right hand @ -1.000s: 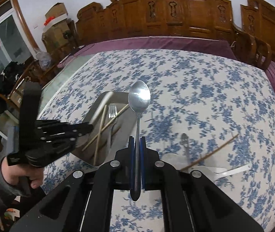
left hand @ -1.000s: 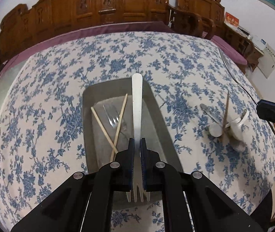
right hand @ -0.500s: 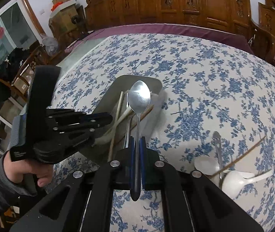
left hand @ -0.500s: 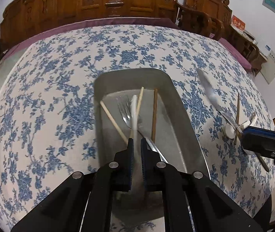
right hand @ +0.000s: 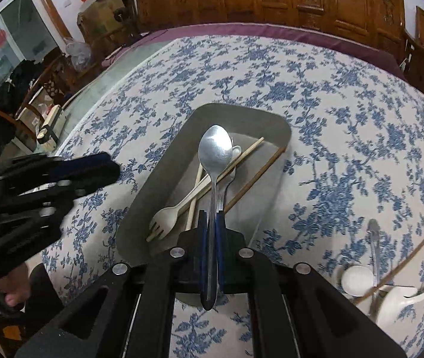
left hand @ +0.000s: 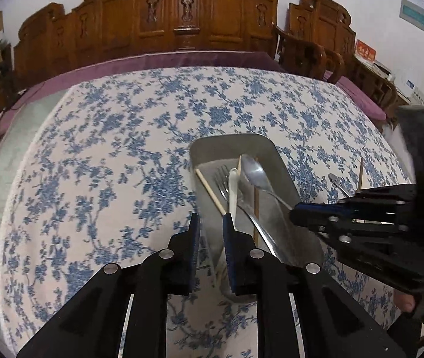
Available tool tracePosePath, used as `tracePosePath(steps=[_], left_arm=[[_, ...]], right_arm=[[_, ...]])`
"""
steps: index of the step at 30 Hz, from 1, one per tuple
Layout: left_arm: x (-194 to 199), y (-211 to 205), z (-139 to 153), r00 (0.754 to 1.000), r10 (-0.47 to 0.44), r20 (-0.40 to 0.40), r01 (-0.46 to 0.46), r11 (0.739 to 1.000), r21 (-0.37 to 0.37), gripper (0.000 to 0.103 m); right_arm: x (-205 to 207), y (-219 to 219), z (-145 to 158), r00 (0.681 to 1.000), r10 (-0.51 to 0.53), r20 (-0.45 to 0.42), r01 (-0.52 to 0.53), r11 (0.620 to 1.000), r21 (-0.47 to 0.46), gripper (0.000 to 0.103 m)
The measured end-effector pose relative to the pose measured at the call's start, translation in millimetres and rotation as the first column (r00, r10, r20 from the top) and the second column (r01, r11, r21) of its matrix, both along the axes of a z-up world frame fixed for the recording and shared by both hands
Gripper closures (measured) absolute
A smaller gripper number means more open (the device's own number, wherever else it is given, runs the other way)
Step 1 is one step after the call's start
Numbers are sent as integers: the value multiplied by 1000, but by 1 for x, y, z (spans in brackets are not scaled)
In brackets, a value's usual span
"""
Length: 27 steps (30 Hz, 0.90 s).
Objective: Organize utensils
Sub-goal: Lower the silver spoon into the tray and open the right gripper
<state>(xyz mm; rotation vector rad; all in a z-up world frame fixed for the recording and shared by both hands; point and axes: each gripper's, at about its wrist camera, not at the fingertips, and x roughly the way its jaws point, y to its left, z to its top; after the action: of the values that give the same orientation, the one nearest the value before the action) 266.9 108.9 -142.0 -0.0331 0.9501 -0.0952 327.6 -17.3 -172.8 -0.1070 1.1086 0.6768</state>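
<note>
A grey metal tray sits on the blue floral tablecloth. In it lie a white plastic fork, a metal fork and several wooden chopsticks. My right gripper is shut on a metal spoon and holds it over the tray; the spoon also shows in the left wrist view. My left gripper is open and empty at the tray's near left edge.
To the right of the tray lie loose utensils: a metal spoon, a chopstick and white ceramic spoons. Carved wooden chairs ring the table's far side. The left gripper body is left of the tray.
My left gripper has opened and dropped the white fork into the tray, then moved to the left. My right gripper has carried the metal spoon over the tray.
</note>
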Motion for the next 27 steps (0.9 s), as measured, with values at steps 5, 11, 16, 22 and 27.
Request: tracePosePath(steps=[5, 11, 16, 22, 27], left_arm=[[-8, 9, 8, 1000, 13, 20, -13, 1000, 10, 83], [-13, 15, 9, 999, 26, 28, -27, 1000, 14, 83], [-16, 16, 9, 999, 31, 25, -32, 999, 16, 82], [-20, 16, 11, 999, 39, 29, -39, 999, 17, 82], [-25, 10, 16, 999, 36, 37, -36, 999, 18, 81]], right_arm=[[11, 11, -11, 999, -22, -30, 22, 1000, 22, 96], [20, 27, -20, 999, -29, -24, 29, 1000, 10, 96], [21, 29, -23, 999, -29, -34, 30, 999, 30, 95], [11, 25, -15, 999, -4, -35, 7, 997, 81, 93], [-6, 6, 8, 1000, 1, 22, -4, 994, 106, 93]])
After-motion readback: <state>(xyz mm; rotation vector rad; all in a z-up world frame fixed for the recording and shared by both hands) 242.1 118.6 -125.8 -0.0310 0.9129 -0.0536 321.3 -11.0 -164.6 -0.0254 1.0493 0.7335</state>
